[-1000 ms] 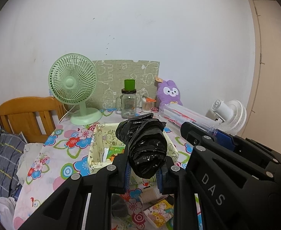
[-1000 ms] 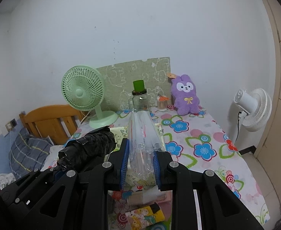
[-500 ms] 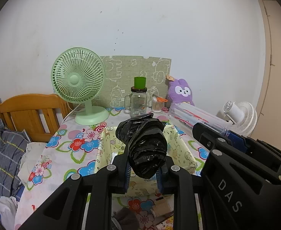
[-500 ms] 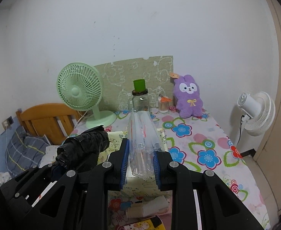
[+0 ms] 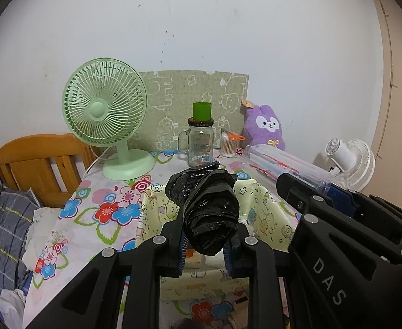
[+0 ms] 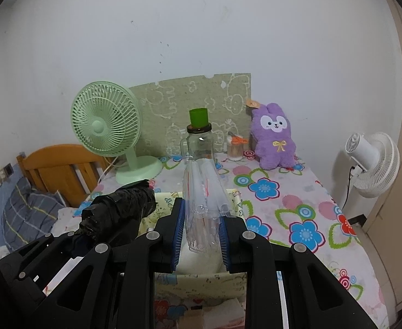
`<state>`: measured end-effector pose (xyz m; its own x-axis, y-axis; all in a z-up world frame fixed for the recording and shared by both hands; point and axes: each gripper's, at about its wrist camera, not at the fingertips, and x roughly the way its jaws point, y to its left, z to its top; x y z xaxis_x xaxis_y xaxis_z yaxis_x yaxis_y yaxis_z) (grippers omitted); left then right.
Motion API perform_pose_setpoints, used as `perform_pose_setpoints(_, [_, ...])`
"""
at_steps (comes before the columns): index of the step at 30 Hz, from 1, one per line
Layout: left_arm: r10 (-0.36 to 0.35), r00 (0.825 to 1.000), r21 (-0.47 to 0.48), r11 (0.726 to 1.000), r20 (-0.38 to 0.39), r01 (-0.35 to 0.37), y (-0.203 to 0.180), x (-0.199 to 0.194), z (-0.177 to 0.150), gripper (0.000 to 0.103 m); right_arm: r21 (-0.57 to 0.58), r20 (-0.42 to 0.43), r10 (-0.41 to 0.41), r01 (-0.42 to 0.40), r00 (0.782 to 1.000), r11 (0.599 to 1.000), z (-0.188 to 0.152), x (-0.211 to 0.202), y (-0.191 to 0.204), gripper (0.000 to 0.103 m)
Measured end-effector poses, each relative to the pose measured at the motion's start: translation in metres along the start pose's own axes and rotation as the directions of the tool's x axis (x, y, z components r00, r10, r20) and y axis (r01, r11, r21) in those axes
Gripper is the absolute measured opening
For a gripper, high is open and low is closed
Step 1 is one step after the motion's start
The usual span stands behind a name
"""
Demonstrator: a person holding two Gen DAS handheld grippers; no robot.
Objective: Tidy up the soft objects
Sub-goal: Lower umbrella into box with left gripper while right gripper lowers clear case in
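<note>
My left gripper (image 5: 205, 242) is shut on a crumpled roll of black plastic bags (image 5: 207, 211) and holds it above a pale yellow fabric basket (image 5: 266, 219) with cartoon prints. My right gripper (image 6: 201, 233) is shut on a roll of clear plastic bags (image 6: 203, 200) with red print, also over the basket (image 6: 236, 205). The black roll shows at the left in the right wrist view (image 6: 118, 211). The clear roll shows at the right in the left wrist view (image 5: 286, 166). A purple plush bunny (image 6: 273, 137) sits at the back of the table.
The floral tablecloth (image 6: 296, 205) covers the table. At the back stand a green desk fan (image 5: 105, 115), a glass jar with a green cup (image 5: 201, 142), a toothpick holder (image 5: 229, 145) and a green mat. A wooden chair (image 5: 36, 159) is at left, a white fan (image 6: 370, 161) at right.
Both grippers have moved forward over the table toward the basket with their rolls still held. The basket now lies directly under both sets of fingers.
</note>
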<state>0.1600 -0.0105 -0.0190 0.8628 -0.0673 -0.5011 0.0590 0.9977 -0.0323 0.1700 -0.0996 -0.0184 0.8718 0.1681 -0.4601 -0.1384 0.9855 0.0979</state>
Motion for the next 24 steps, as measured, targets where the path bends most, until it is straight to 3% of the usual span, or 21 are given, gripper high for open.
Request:
perform_pose_setpoints(11, [-0.040, 0.998, 0.014, 0.999, -0.055, 0.041, 0.004, 0.036, -0.004, 0.024, 0.006, -0.033, -0.013, 0.013, 0.999, 1.000, -0.005, 0.038, -0.004, 0.027])
perform_pose_setpoints(16, [-0.018, 0.996, 0.015, 1.000, -0.085, 0.019, 0.007, 0.049, -0.010, 0.060, -0.005, -0.053, -0.002, 0.002, 0.999, 1.000, -0.010, 0.053, -0.003, 0.027])
perform_pose_setpoints(18, [-0.012, 0.995, 0.015, 1.000, -0.100, 0.014, 0.008, 0.052, -0.012, 0.068, -0.009, -0.067, 0.008, -0.008, 0.998, 1.000, -0.013, 0.060, -0.001, 0.027])
perform_pose_setpoints(24, [0.024, 0.988, 0.008, 1.000, -0.151, -0.023, 0.017, 0.061, -0.016, 0.077, -0.013, -0.089, 0.039, -0.041, 0.995, 0.999, -0.016, 0.073, 0.004, 0.027])
